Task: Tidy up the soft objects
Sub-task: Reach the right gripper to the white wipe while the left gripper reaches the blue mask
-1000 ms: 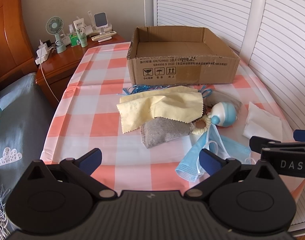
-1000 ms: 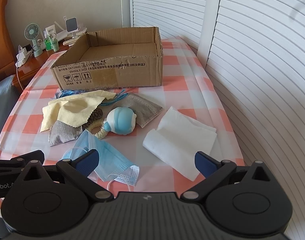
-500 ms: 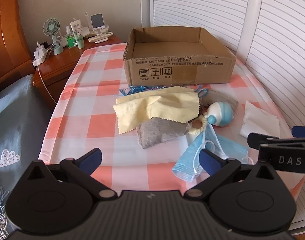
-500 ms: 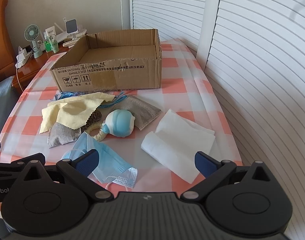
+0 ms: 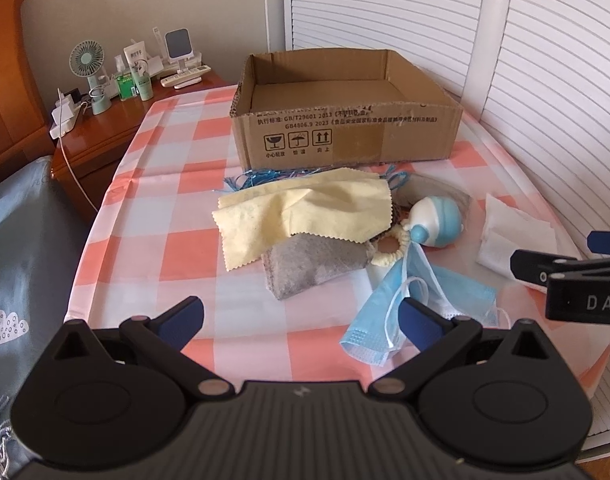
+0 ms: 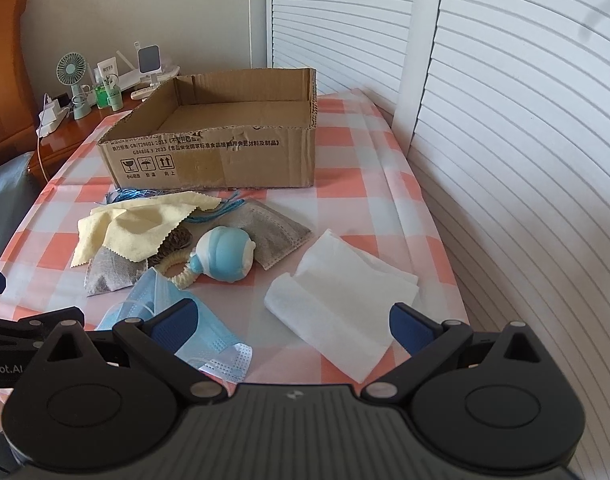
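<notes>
A: Soft objects lay in a heap on the checked tablecloth point(image 5: 153, 216), none of them in either tool. The left gripper point(image 5: 301, 316) hung with its jaws spread wide and nothing between them, above the near edge of the cloth. The right gripper point(image 6: 291, 322) was just as slack, its fingers splayed and holding nothing.

B: What lay closest to them?

A: The blue face mask point(image 5: 389, 304) sat right by the left gripper's right fingertip point(image 5: 419, 318), and in the right wrist view it ran under that tool's left fingertip point(image 6: 173, 320). The folded white tissue point(image 6: 341, 300) lay between the right gripper's fingers, farther out on the table.

B: And beyond that?

A: A blue and white rattle point(image 6: 225, 254) with a cream ring point(image 6: 177, 270) touched the mask's far end. A grey pouch point(image 5: 317, 264) lay partly under a yellow cloth point(image 5: 305, 208), with a second grey mask point(image 6: 273, 232) behind the rattle. Blue string point(image 5: 265, 178) showed at the cloth's far edge, just before the open cardboard box point(image 5: 345, 136). A wooden nightstand point(image 5: 101, 132) with a small fan point(image 5: 87, 60) stood to the left.
</notes>
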The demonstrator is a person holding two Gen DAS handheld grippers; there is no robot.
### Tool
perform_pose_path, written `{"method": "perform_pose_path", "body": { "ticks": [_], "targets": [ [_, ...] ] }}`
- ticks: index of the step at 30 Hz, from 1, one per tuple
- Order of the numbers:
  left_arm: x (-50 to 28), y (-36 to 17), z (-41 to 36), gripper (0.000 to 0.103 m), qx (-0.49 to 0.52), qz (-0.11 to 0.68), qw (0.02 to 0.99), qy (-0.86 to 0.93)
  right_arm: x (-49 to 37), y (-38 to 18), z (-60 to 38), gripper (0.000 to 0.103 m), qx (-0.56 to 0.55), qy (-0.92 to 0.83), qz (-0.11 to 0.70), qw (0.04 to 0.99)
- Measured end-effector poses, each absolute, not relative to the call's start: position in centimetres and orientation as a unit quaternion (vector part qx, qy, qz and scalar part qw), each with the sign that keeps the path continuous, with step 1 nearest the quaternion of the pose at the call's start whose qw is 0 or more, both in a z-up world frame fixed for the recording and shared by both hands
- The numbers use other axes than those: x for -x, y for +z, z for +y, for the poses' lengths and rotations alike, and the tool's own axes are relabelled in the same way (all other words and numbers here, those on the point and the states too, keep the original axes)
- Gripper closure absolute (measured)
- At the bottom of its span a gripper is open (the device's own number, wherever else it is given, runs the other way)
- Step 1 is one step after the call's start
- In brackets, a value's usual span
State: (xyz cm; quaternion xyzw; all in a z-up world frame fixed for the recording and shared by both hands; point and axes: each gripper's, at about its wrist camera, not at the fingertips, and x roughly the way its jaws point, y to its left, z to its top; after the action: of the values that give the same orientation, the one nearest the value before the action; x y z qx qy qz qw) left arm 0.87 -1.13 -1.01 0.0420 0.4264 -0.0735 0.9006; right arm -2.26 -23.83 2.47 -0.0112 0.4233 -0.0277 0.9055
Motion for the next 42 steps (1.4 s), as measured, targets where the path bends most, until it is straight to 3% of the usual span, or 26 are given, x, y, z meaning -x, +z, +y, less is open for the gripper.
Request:
{"method": "perform_pose_path", "body": {
  "ticks": [14,30,42],
  "targets": [
    [-1.9,-1.8,-3.2,0.001,-0.034,0.402,0.907,-0.122,2.4,0.0,-26.8,0.0,0.021,-0.021,0.417,0.908],
    [-5.0,-5.4,-8.9,0.001,-0.058,0.44,0.883,-0.153,2.8,-1.4,-28.9,0.0,0.043,-0.013,0.421,0.906],
    [-3.2,-6.6,-4.4,0.001,-0.067,0.462,0.874,-0.134,2.8,-1.4,-28.8,0.0,0.04,-0.009,0.419,0.907]
  ]
}}
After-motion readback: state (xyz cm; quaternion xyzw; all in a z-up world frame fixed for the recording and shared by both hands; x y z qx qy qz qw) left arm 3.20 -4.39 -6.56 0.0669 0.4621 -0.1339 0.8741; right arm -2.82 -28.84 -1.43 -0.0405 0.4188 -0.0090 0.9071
